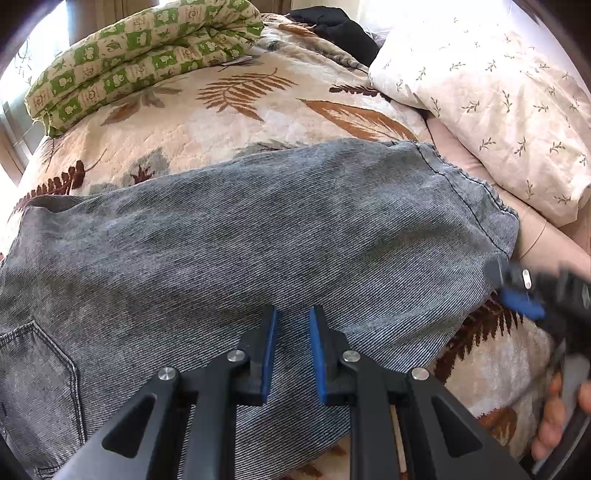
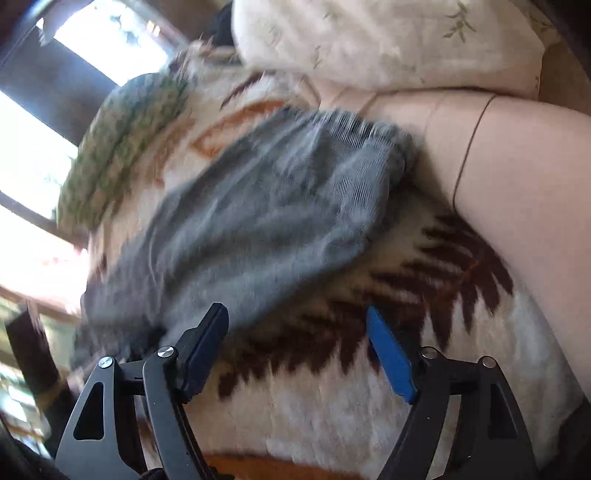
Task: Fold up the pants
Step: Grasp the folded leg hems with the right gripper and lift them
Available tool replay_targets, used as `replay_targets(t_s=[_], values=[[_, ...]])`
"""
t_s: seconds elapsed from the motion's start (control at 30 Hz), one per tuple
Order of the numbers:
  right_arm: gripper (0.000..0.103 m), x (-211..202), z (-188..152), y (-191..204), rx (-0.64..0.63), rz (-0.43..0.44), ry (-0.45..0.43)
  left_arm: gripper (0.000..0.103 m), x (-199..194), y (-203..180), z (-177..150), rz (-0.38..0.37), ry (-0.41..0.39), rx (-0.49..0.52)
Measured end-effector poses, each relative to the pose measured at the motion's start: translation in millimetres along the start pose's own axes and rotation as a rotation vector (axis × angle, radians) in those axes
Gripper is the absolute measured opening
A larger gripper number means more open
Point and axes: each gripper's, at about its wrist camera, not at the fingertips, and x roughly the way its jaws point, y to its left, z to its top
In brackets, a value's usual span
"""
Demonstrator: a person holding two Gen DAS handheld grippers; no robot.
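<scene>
Hovering low over the pants, the left tool has its blue-padded fingers a narrow gap apart, with nothing between them; whether the tips touch the cloth cannot be told. The pants are grey ribbed denim, lying flat across the bed on a leaf-print blanket. A back pocket shows at the near left edge, and a stitched, slightly frayed hem ends the leg at the right.

To the right, the right tool appears blurred near the lower corner of that hem, with the person's hand on its handle at the frame edge. In its own view the right tool is spread wide, one finger near the edge of the pants, the other over the blanket's brown fern pattern; it holds nothing. That view is smeared by motion blur, so contact with the cloth cannot be judged.

Beyond the hem lies a plain beige cushion, touching or just beside the cuff, with a cream pillow printed with small sprigs resting above it. Farther back on the left sits a folded green-and-cream checked quilt, and a dark garment lies at the far end of the bed.
</scene>
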Motion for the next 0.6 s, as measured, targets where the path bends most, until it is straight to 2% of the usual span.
replay_targets(t_s=[0.07,0.13,0.23,0.27,0.3,0.37,0.43,0.47,0.5,0.6], values=[[0.078,7,9,0,0.011,0.004,-0.036,0.020,0,1,0,-0.001,0.000,-0.002],[0.073,15,19,2,0.004,0.010,-0.054,0.020,0,1,0,-0.006,0.002,-0.003],[0.045,15,23,4,-0.039,-0.003,-0.062,0.020,-3,3,0,-0.013,0.004,-0.008],[0.032,14,24,3,-0.045,-0.001,-0.059,0.020,-4,3,1,-0.010,0.005,-0.012],[0.028,11,26,0,-0.040,0.019,-0.054,0.020,-7,3,2,-0.001,-0.005,-0.017],[0.024,4,27,3,-0.056,0.041,-0.068,0.020,-16,6,5,0.002,-0.053,-0.035],[0.024,2,27,13,-0.118,0.027,-0.095,0.020,-15,7,8,-0.010,-0.072,-0.047],[0.024,3,27,16,-0.142,0.015,-0.099,0.020,-6,6,9,0.005,-0.037,-0.039],[0.024,4,26,18,-0.147,0.010,-0.097,0.020,11,4,9,0.020,0.034,-0.018],[0.022,4,27,21,-0.176,0.011,-0.098,0.020,7,2,10,0.027,0.015,-0.008]])
